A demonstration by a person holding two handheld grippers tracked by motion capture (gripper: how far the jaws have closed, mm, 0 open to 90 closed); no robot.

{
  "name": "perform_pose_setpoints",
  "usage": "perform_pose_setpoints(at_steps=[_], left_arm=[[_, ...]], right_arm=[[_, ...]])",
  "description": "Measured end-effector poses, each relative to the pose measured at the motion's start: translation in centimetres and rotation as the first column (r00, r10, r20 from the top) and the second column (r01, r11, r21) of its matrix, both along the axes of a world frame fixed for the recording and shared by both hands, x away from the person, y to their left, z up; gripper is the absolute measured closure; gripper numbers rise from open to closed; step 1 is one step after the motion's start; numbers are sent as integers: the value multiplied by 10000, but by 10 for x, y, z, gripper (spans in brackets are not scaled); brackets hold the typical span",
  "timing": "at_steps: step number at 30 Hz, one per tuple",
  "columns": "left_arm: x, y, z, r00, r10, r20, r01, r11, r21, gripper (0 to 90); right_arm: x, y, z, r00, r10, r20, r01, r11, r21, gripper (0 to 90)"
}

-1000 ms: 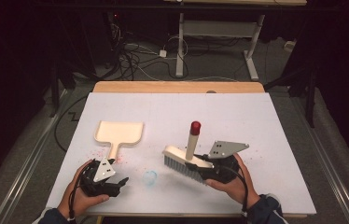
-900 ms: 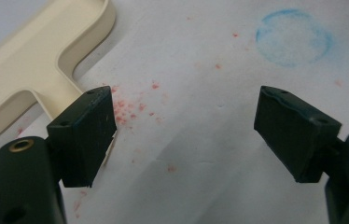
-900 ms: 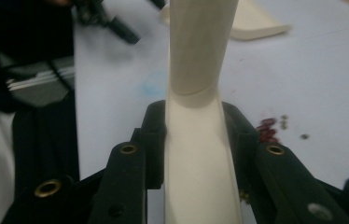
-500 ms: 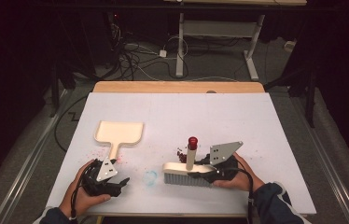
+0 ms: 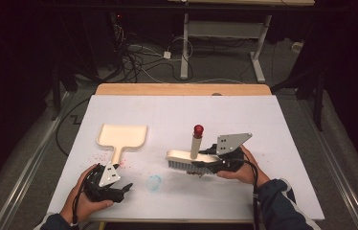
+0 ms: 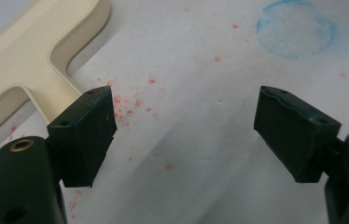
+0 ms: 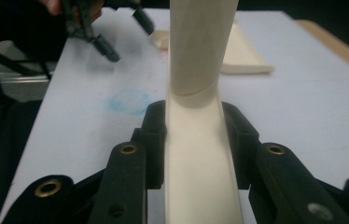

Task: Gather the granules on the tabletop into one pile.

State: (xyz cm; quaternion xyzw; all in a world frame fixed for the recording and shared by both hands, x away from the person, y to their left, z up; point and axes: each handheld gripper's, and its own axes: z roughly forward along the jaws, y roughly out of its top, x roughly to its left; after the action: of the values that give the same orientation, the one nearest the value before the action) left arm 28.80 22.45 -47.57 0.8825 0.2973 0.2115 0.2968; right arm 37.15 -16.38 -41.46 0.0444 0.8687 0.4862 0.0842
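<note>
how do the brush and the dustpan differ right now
The brush is clamped in the right gripper, bristles down on the table; the dustpan lies flat and unheld, near the open left gripper. The brush's handle stands upright with a red tip; the dustpan's short handle lies level, pointing toward the person. Both are cream plastic.

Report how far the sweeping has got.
Done: the brush is clamped by its back in the right gripper, bristles down on the table. In hand: the brush stands right of the blue smudge. Left: red crumbs lie scattered by the dustpan handle, the pan looks empty, and the left gripper, jaws open, holds nothing.
</note>
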Motion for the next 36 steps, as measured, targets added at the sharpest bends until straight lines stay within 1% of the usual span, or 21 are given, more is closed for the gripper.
perform_pose_setpoints(at_steps=[2, 3, 5, 6, 8, 9, 10, 11, 12, 13, 15, 16, 18, 19, 22, 25, 28, 30, 33, 34, 36], left_arm=[[1, 0, 0, 10000, 15, 13, -15, 10000, 34, 200], [1, 0, 0, 10000, 22, 8, -22, 10000, 17, 200], [2, 0, 0, 10000, 24, 72, -24, 10000, 59, 200], [2, 0, -1, 10000, 74, -12, -74, 10000, 31, 200], [3, 0, -1, 10000, 73, -29, -72, 10000, 52, 200], [3, 0, -1, 10000, 65, -37, -64, 10000, 64, 200], [3, 0, -1, 10000, 24, 32, -24, 9999, 112, 200], [3, 0, -1, 10000, 59, -74, -58, 9999, 121, 200], [3, 0, -2, 9999, 58, -82, -57, 9999, 123, 200], [3, -1, -2, 9999, 61, -81, -60, 9999, 104, 200], [3, 0, -2, 9999, 71, -101, -70, 9999, 93, 200], [3, 0, -3, 9999, 76, -112, -75, 9999, 80, 200], [3, 1, -3, 9999, 79, -140, -78, 9999, 108, 200], [3, 1, -3, 9999, 90, -140, -89, 9999, 119, 200], [1, 1, -3, 9999, 72, -118, -71, 9999, 119, 200], [1, 1, -3, 9999, 59, -96, -58, 9999, 106, 201], [2, 0, -3, 9999, 54, -126, -52, 9999, 162, 201], [2, -1, -3, 9999, 31, -121, -29, 9999, 156, 201], [3, -2, -2, 10000, 15, -90, -13, 9999, 158, 201], [3, -2, -2, 10000, 12, -79, -10, 9999, 151, 200], [3, -1, -2, 10000, 21, -71, -20, 9999, 116, 200]], right_arm=[[4, -2, 6, 9988, -395, 291, 390, 9991, 173, 674], [7, -3, 8, 9966, -655, 489, 647, 9977, 193, 673], [15, -5, 10, 9905, -1166, 730, 1147, 9929, 303, 674], [20, -5, 9, 9859, -1436, 855, 1413, 9894, 324, 674], [29, -1, 5, 9729, -1947, 1245, 1943, 9808, 157, 674], [34, 1, 2, 9681, -2107, 1355, 2115, 9773, 82, 674], [38, 3, -2, 9656, -2209, 1370, 2227, 9749, 16, 674], [42, 6, -5, 9645, -2232, 1412, 2265, 9740, -73, 674], [45, 10, -9, 9617, -2271, 1534, 2330, 9722, -215, 674], [47, 13, -12, 9626, -2223, 1549, 2297, 9728, -310, 674], [48, 17, -17, 9705, -1932, 1440, 2016, 9784, -457, 674], [46, 20, -19, 9713, -1848, 1500, 1947, 9793, -544, 674], [42, 21, -22, 9784, -1531, 1389, 1624, 9850, -583, 674], [40, 21, -23, 9813, -1380, 1345, 1468, 9875, -581, 674], [32, 18, -24, 9858, -1043, 1317, 1143, 9909, -710, 673], [26, 10, -23, 9898, -829, 1154, 907, 9938, -644, 674], [21, 4, -21, 9913, -676, 1127, 747, 9954, -604, 674], [18, 2, -21, 9918, -563, 1151, 647, 9954, -708, 674], [17, 0, -19, 9890, -689, 1306, 774, 9951, -614, 674], [17, -2, -17, 9871, -829, 1370, 916, 9941, -582, 674], [17, -6, -14, 9856, -1030, 1338, 1085, 9935, -341, 674]])
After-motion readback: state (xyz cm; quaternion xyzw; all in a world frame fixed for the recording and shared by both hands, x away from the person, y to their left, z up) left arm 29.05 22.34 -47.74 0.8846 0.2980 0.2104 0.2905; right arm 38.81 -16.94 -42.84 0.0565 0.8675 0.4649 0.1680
